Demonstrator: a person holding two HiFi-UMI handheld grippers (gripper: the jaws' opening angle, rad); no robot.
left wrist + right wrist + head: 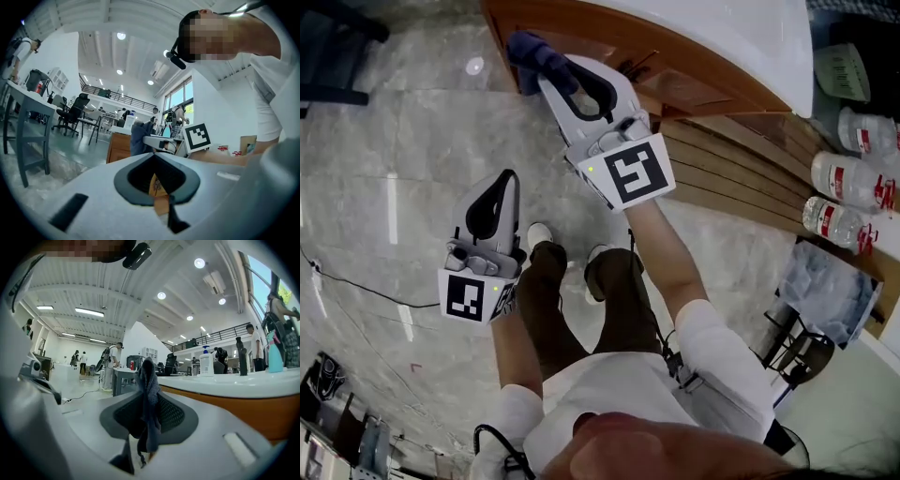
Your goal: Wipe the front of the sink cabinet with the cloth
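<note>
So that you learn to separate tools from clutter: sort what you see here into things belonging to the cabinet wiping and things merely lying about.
Job: cloth, right tongs gripping it, sink cabinet front.
Lying about: water bottles, plastic bag, floor cable.

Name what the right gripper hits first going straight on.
Probably nothing near: the right gripper, shut on the cloth, points alongside the sink cabinet front at its right; open floor lies ahead.

Worker in a white short-sleeved shirt (pixel 609 394), brown trousers (pixel 623 300) and white shoes (pixel 539 232), black cables (pixel 673 359) at the waist. The left gripper (pixel 510 176) and right gripper (pixel 546 67) are pale grey with dark-rimmed openings, each bearing a black-and-white marker cube (pixel 636 173).
</note>
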